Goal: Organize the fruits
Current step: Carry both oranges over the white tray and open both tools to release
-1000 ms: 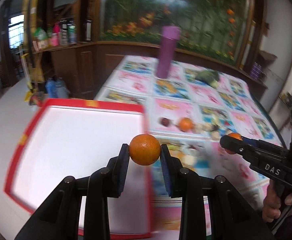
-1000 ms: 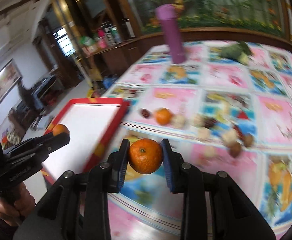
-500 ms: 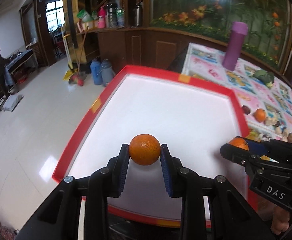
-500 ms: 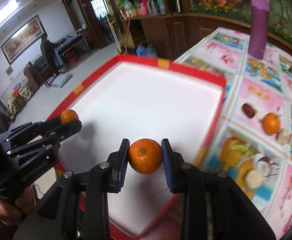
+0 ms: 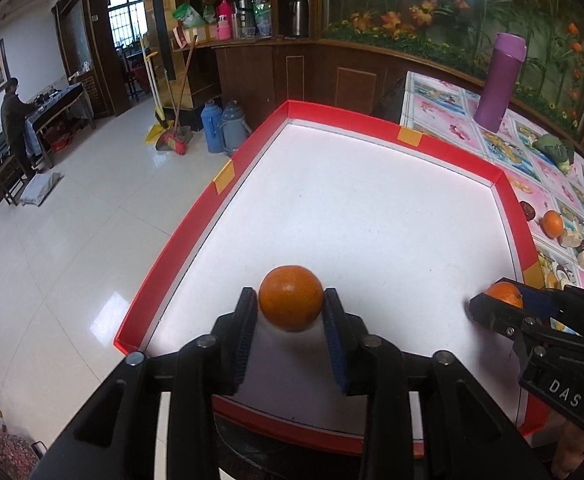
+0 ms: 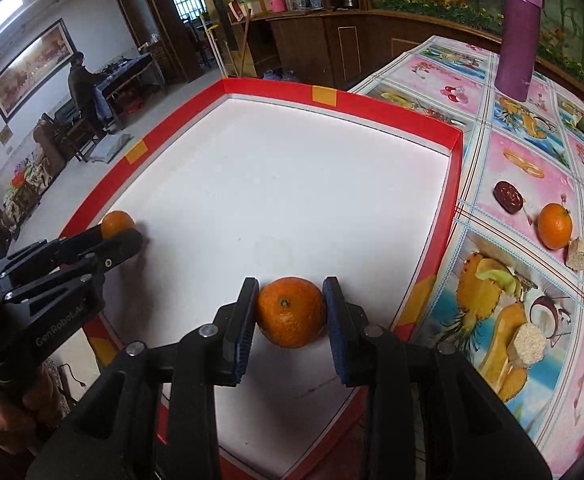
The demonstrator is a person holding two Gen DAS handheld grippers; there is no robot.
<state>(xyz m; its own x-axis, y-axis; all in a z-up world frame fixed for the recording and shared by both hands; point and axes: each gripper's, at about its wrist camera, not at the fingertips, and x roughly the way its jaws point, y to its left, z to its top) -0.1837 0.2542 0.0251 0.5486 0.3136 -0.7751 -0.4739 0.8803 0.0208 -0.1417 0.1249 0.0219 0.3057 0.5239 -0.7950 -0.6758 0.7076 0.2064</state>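
Two tangerines hang over the white floor of a shallow red-rimmed tray (image 5: 247, 148). The left tongs (image 5: 290, 320) pinch one tangerine (image 5: 290, 298) near the tray's near-left corner; the right tongs (image 6: 290, 316) pinch the other tangerine (image 6: 290, 312), stem scar facing the camera, close to the tray's right wall. Whether either fruit touches the tray floor is hard to tell, though a soft shadow lies under each. The rest of the tray floor is bare white, with open room ahead of and between both tongs. Yellow tape patches mark the red rim.

The tray's left side juts out over a glossy tiled floor (image 5: 71, 240). To its right, the counter (image 6: 532, 184) wears a fruit-print cloth; a third tangerine (image 6: 554, 226) sits there beside a dark red date (image 6: 508, 197), with pale snack pieces just past them. A purple flask (image 6: 518, 28) stands upright at the far end.
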